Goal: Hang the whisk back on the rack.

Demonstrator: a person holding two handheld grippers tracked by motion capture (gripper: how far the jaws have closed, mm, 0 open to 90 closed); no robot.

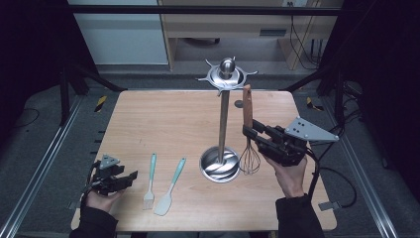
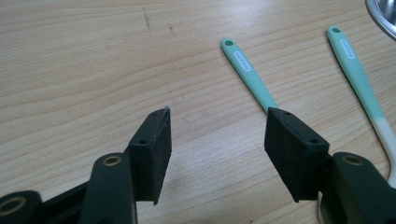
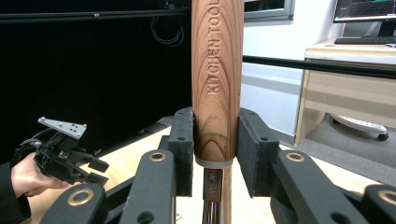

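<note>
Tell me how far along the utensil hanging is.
Done: nothing hangs on the rack yet; its top hooks look bare. In hand: the right gripper is shut on the whisk by the wooden handle, held upright beside the rack's pole. Left: hook the whisk, probably at the top, then the brush and spatula, both lying on the table. The left gripper is open and idle near them.

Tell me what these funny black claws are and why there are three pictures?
A person sits at a wooden table holding a squeeze tool in each hand. One picture looks down from above; the other two come from little cameras riding on each tool. The right claw grips a whisk by its wooden handle, standing upright beside a shiny metal utensil stand. The left claw is open and holds nothing. On the table lie a teal pastry brush and a teal spatula.
</note>
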